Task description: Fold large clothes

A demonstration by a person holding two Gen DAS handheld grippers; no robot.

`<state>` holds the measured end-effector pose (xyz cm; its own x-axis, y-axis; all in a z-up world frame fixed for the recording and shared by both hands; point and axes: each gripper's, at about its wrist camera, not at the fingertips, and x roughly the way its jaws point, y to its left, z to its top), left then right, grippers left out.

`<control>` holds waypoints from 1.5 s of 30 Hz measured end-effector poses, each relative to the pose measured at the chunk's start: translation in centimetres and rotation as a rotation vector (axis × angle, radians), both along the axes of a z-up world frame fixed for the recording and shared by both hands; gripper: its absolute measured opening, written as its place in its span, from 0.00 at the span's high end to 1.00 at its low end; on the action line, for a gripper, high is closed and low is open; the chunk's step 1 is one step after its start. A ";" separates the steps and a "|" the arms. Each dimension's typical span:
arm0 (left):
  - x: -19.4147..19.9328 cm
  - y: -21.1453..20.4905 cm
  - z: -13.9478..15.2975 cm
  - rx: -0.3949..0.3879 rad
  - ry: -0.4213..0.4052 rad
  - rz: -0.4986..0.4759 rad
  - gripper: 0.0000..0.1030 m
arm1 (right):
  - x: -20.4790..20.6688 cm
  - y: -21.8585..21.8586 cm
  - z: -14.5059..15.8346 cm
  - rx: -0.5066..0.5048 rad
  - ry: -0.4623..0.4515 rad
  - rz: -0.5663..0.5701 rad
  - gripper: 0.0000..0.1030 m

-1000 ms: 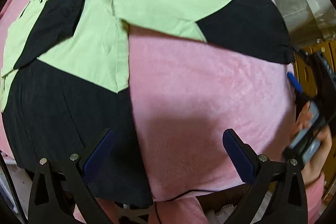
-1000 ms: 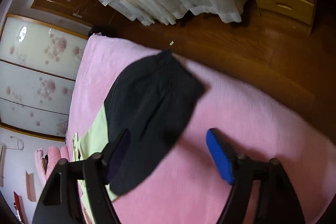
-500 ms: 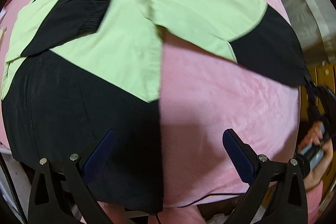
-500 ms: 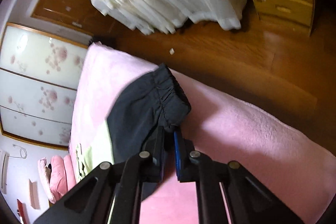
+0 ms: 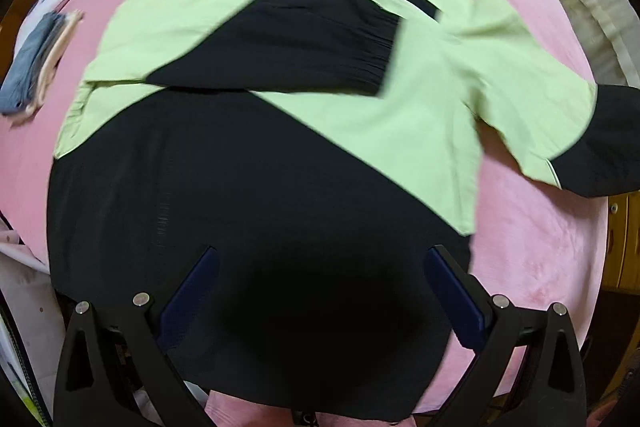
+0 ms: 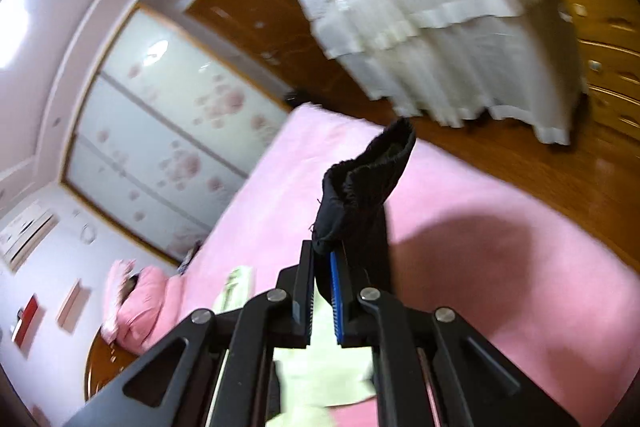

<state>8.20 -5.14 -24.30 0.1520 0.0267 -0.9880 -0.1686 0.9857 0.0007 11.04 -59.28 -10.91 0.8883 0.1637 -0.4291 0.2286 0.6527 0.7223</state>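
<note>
The black cuff (image 6: 370, 183) of the jacket (image 5: 280, 131) spread on the bed (image 5: 540, 247) is clamped in the right hand-held gripper (image 6: 322, 267) and raised, presumably for folding across, while the left hand-held gripper (image 5: 320, 291) is held apart above the hem.

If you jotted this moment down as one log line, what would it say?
stage: folding sleeves | left gripper: open above jacket | right gripper: shut on black cuff, lifted | surface: pink bed

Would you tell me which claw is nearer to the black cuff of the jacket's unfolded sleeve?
Right. The right claw is shut on that black cuff, lifting it above the pink bed. The left claw hangs open over the jacket's black hem.
</note>
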 end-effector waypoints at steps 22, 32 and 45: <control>2.2 23.6 -0.7 -0.066 -0.065 0.054 0.01 | 8.6 38.2 -8.7 -0.183 0.205 0.369 0.93; 4.7 26.4 -2.6 -0.152 -0.039 0.009 0.02 | 9.7 38.4 -12.7 -0.183 0.449 0.356 0.43; 11.6 18.0 -3.6 -0.422 -0.166 -0.132 0.06 | 6.8 32.5 -11.7 -0.282 0.497 0.354 0.42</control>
<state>19.80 12.89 -27.88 0.2844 -0.4018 -0.8705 -0.0059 0.9072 -0.4207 17.79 -26.79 -22.58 0.4869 0.2308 -0.8424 0.2273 0.8978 0.3773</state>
